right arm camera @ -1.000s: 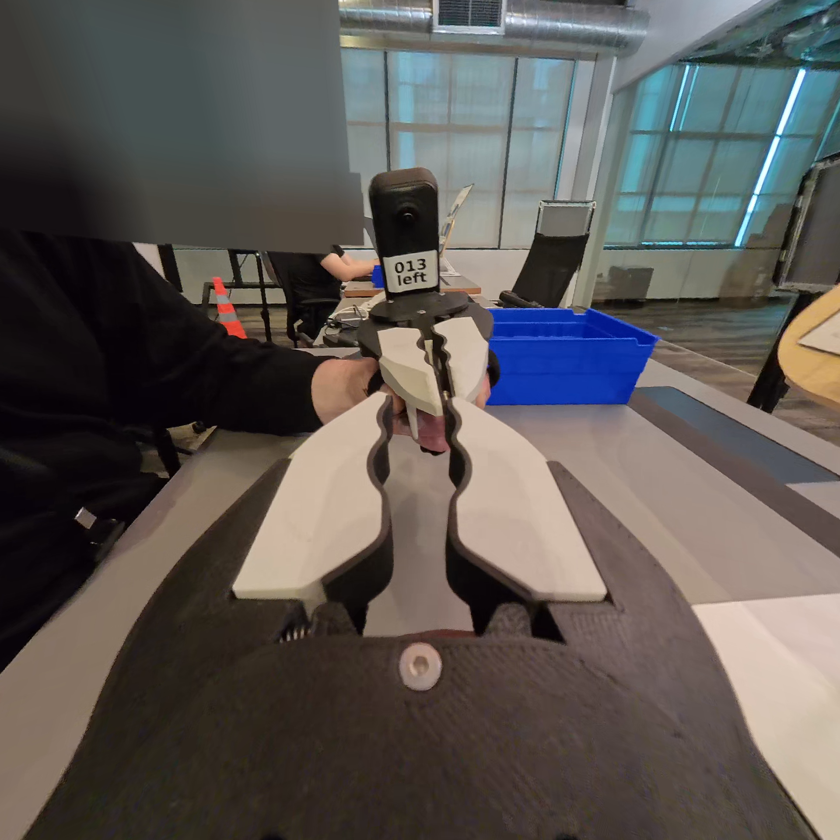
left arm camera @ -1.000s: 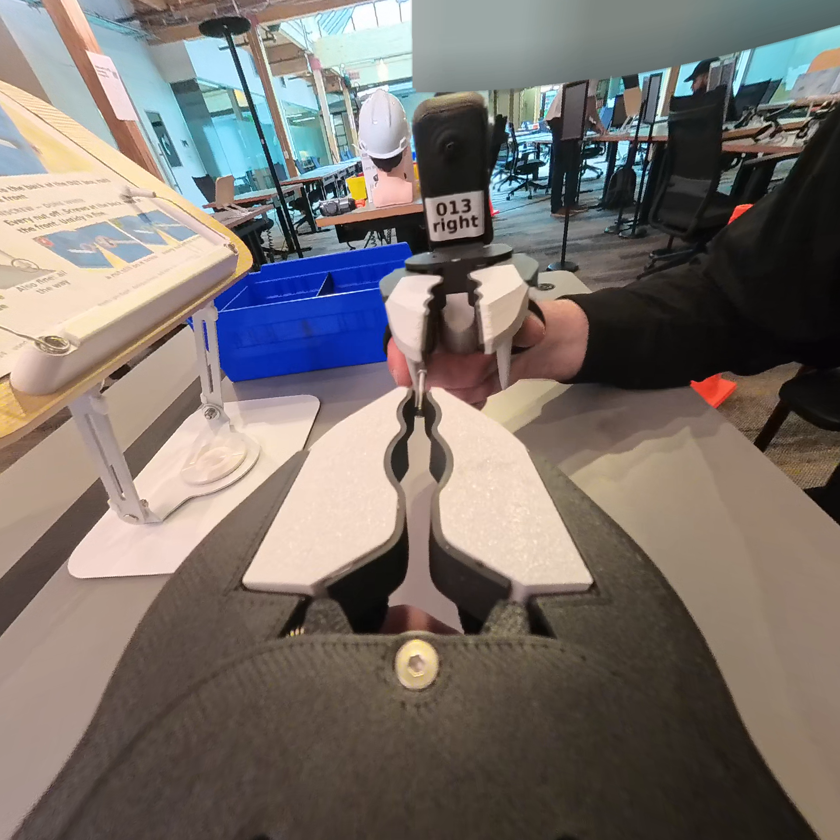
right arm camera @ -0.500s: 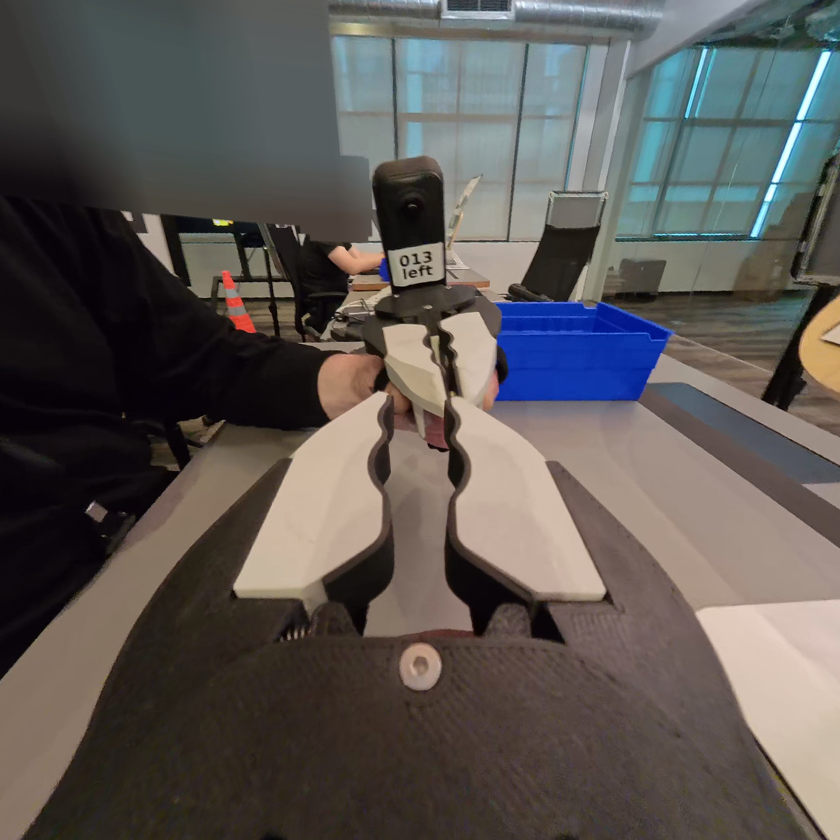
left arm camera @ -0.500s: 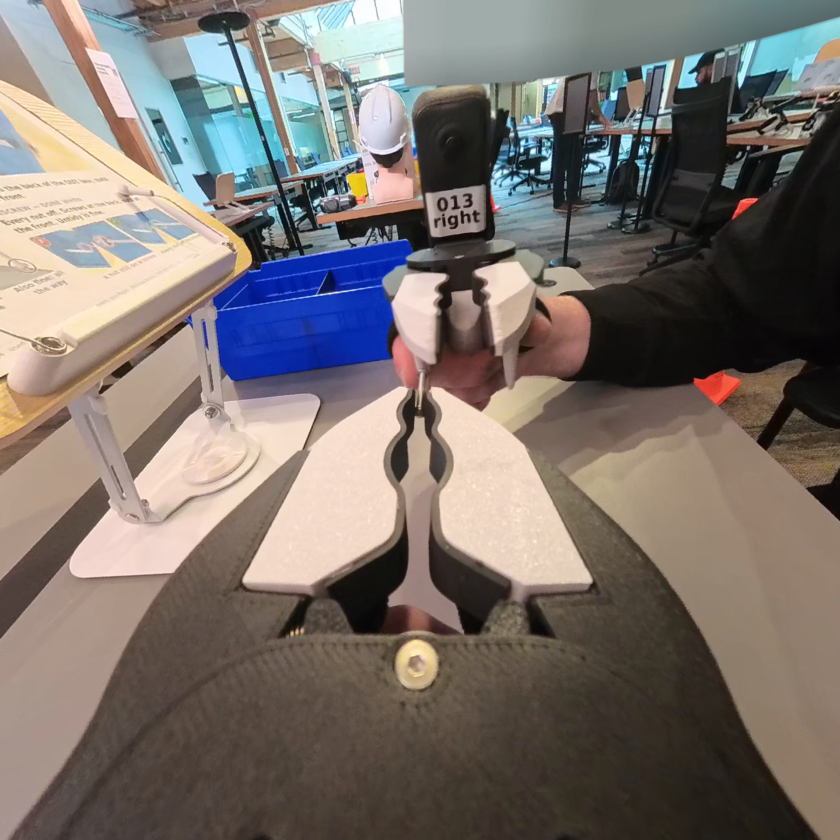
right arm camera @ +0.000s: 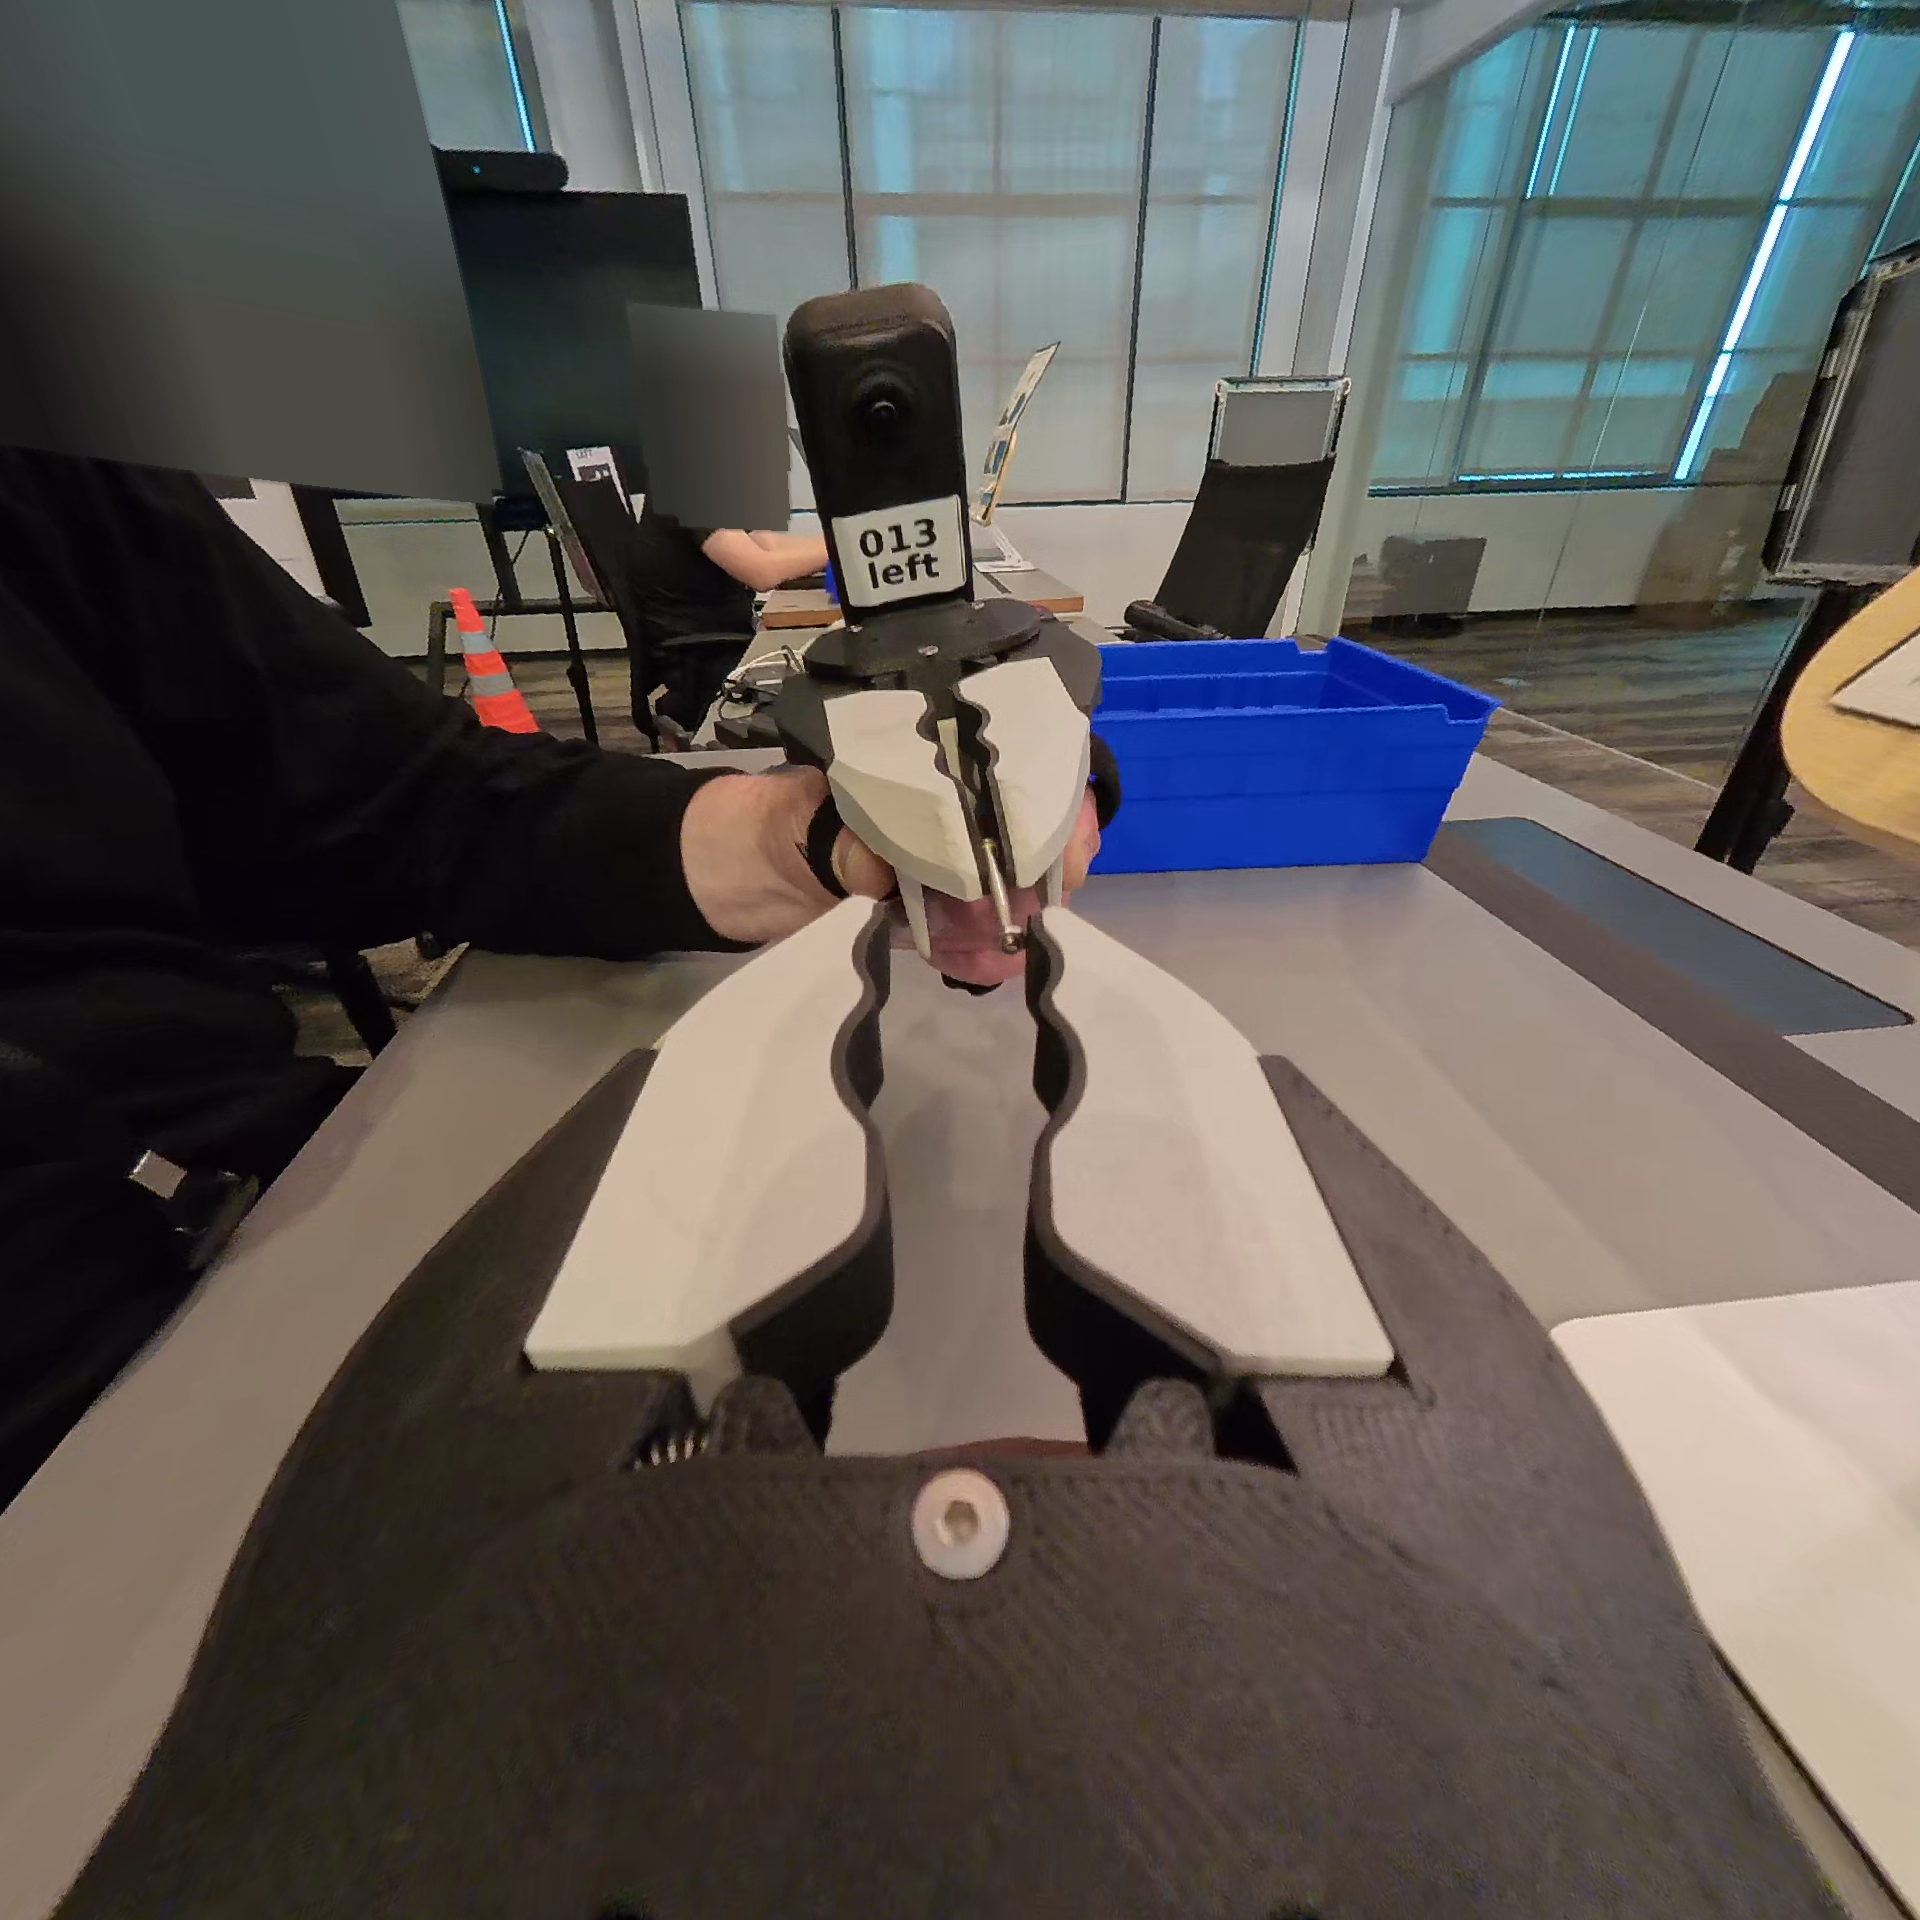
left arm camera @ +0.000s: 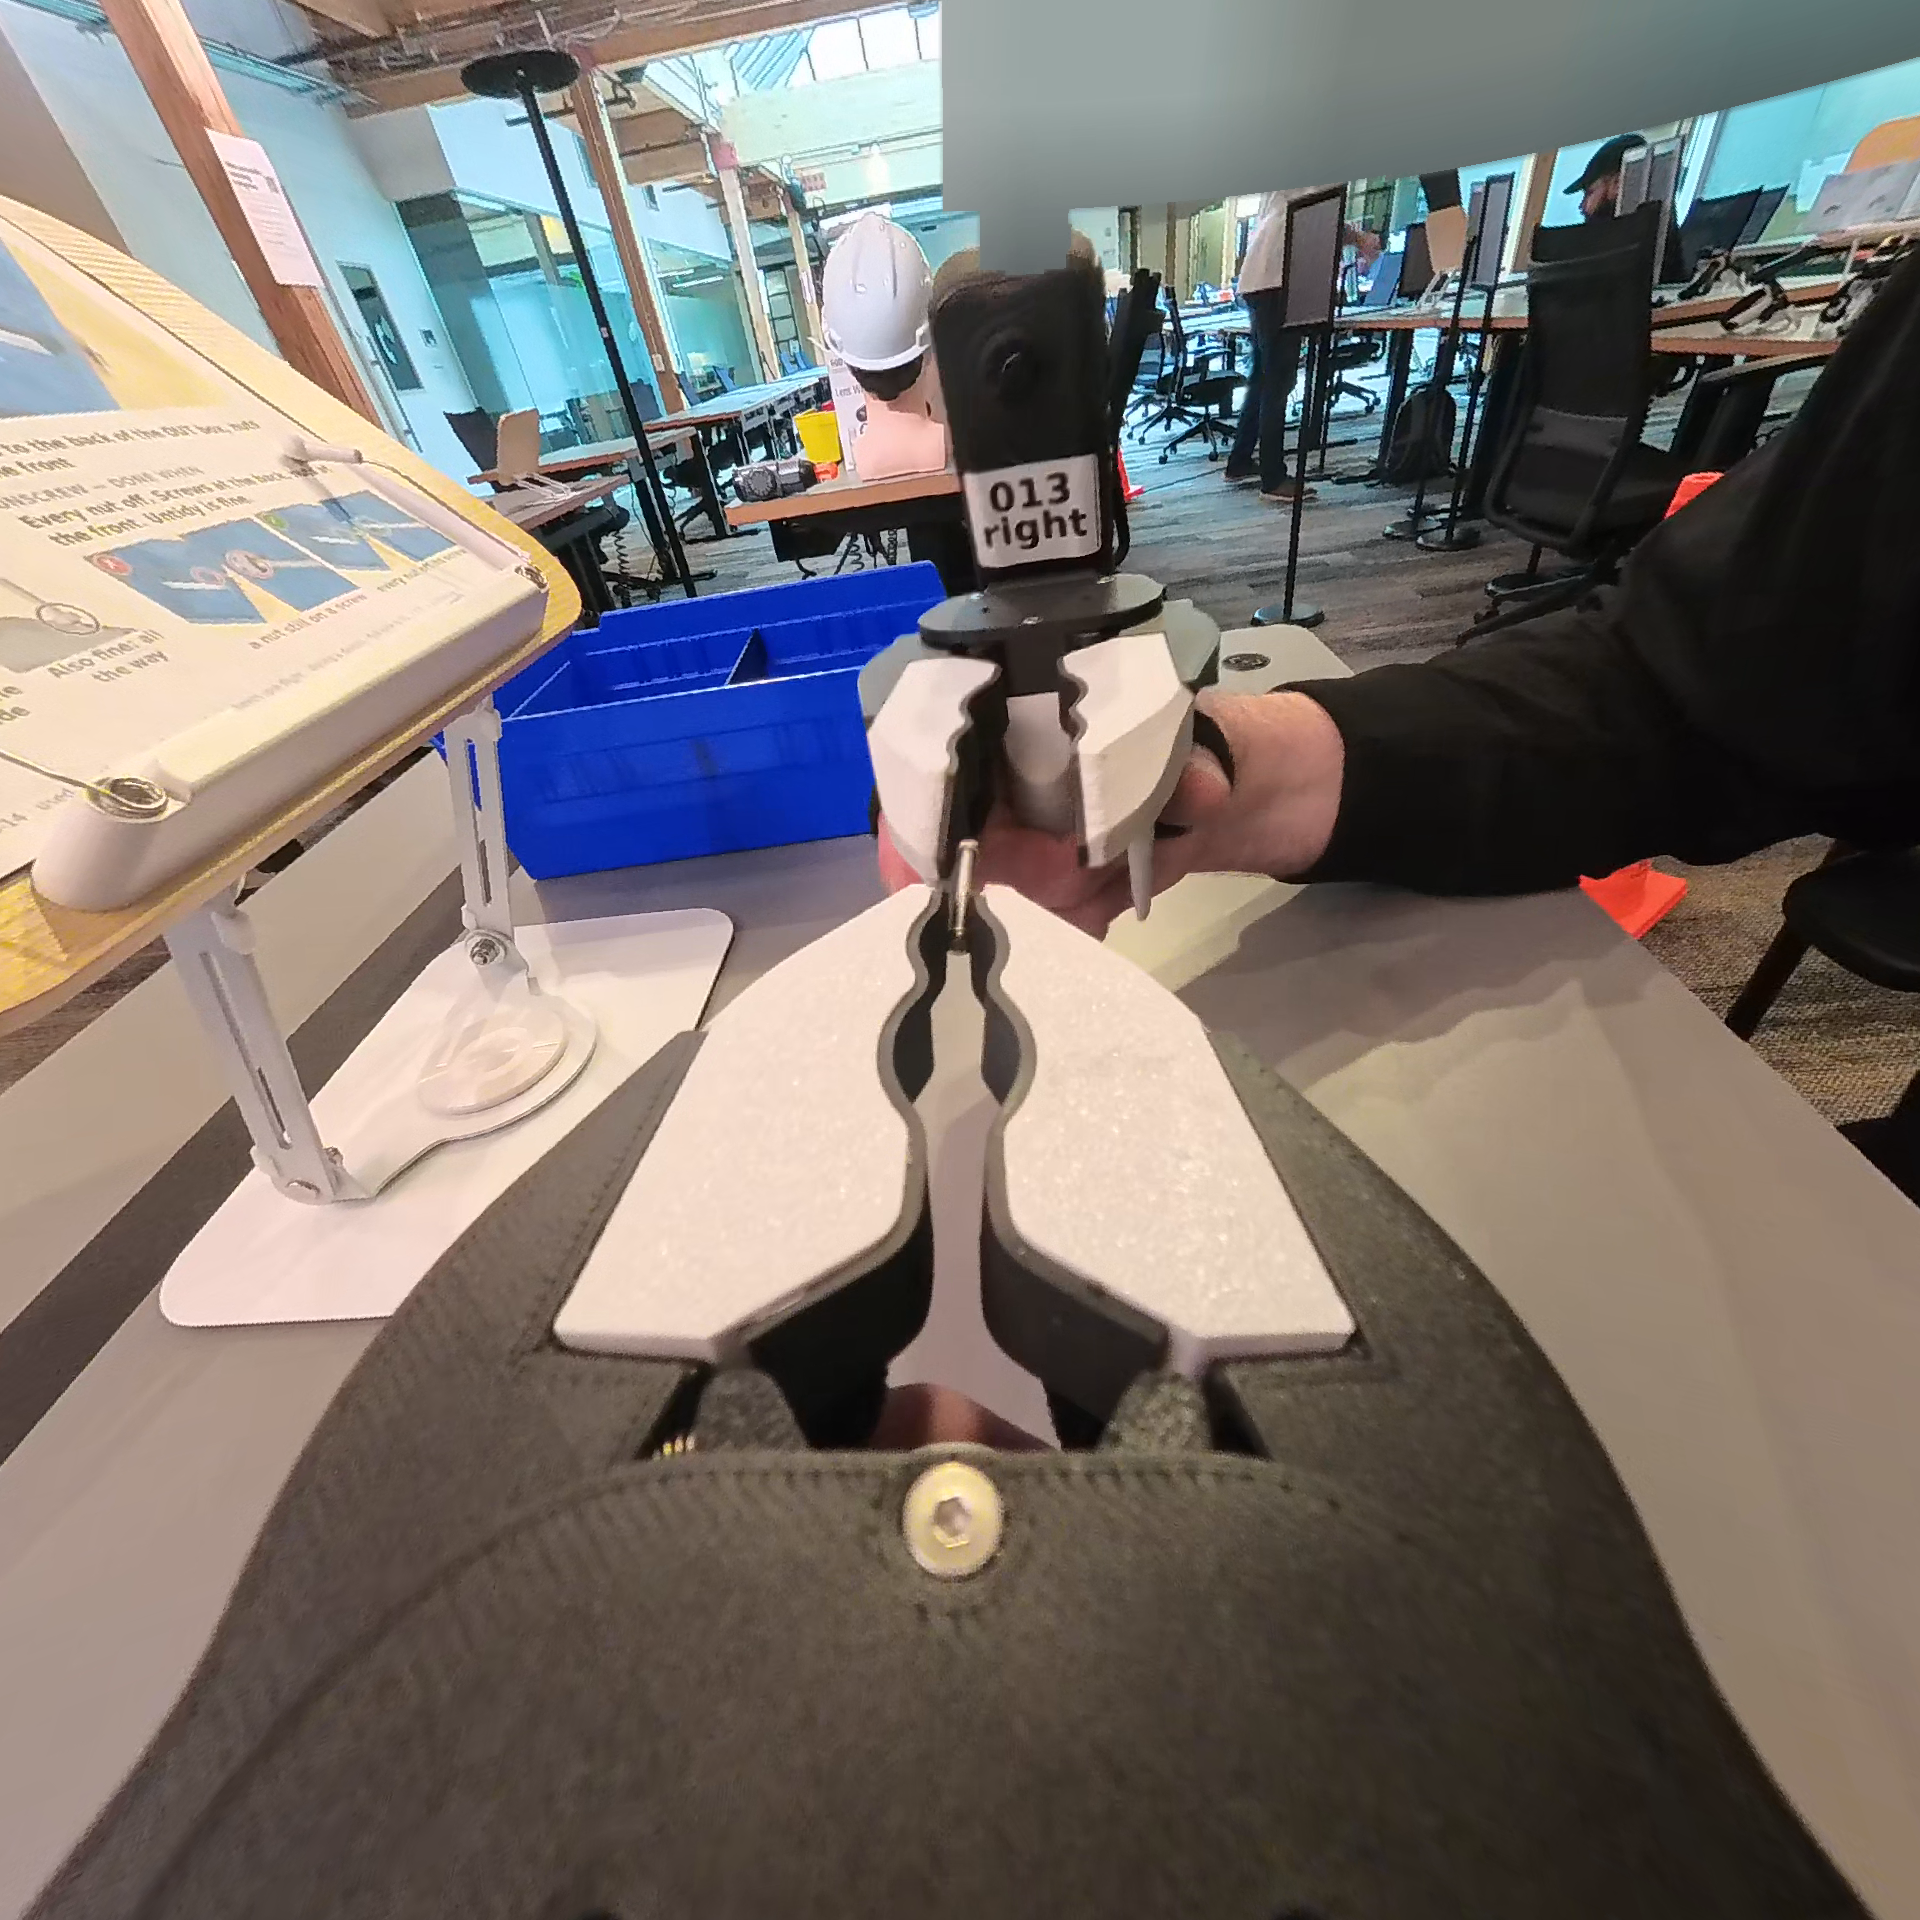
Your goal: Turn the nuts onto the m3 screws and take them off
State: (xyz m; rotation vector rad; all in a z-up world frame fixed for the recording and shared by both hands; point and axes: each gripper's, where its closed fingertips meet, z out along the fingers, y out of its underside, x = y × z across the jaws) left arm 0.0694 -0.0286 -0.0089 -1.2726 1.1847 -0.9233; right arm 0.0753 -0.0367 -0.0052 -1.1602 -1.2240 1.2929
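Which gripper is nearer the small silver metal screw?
Left. The left gripper is shut on the small silver metal screw; the open right gripper faces it, fingertips beside its free end.

Left tongs (left arm camera: 958,914) pinched nearly closed, level; right tongs (right arm camera: 951,930) parted, facing them, tips nearly touching.

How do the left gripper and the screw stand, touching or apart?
Touching. The right wrist view shows the left gripper shut on the screw, clamping it.
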